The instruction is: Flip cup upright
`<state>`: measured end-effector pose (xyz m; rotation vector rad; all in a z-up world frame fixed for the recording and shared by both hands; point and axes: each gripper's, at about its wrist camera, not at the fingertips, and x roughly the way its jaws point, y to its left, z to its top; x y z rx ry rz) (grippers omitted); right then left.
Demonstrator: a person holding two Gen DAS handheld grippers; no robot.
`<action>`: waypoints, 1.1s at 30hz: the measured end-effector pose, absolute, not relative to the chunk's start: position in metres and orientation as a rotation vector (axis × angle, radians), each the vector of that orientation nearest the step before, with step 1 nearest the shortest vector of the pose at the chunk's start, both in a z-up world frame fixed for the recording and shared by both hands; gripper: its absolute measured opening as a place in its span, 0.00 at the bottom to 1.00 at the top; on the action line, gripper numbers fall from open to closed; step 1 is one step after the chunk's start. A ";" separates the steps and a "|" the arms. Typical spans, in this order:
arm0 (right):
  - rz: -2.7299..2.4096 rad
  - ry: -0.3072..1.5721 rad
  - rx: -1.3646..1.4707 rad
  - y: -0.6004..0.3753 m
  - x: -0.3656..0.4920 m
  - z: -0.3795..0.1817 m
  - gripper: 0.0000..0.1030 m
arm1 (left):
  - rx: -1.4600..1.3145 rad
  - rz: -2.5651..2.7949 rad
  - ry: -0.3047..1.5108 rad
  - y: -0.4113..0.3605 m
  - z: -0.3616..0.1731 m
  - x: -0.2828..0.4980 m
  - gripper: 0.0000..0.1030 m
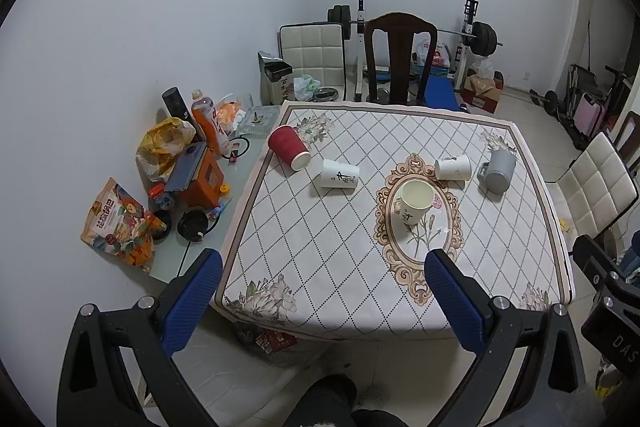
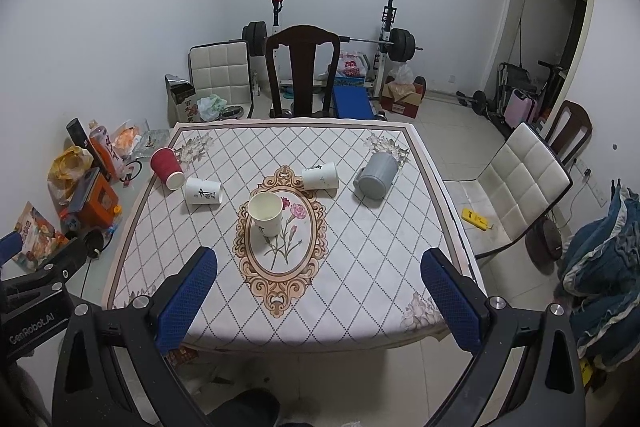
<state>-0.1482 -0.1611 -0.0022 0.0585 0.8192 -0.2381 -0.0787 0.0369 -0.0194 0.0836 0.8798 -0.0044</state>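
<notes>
Left gripper (image 1: 323, 269) spread wide, empty, hovering off table's (image 1: 320, 267) 6 o'clock edge; right gripper (image 2: 319, 265) likewise; upright paper cup (image 2: 264, 213) at 12.

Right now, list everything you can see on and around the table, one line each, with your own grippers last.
Red paper cup: one, on its side, far left corner of table.
White printed paper cups: three; one lying beside the red cup, one lying past the medallion, one upright on the medallion.
Grey mug: one, tipped over, far right.
Tablecloth: one, white, diamond pattern.
Snack clutter: bags, bottle, boxes, left side table.
Dark wooden chair: one, behind table.
White padded chair: one, right of table.
Barbell rack: one, back wall.
Left gripper: blue pads, open, short of table.
Right gripper: blue pads, open.
</notes>
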 end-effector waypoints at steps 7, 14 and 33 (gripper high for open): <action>-0.237 0.825 0.058 -0.160 -0.148 -0.006 1.00 | 0.087 -0.006 0.881 0.038 -0.019 -0.078 1.00; -0.234 0.826 0.057 -0.161 -0.149 -0.009 1.00 | 0.086 -0.009 0.875 0.034 -0.019 -0.078 1.00; -0.224 0.831 0.056 -0.157 -0.144 -0.009 1.00 | 0.086 -0.007 0.872 0.031 -0.017 -0.075 1.00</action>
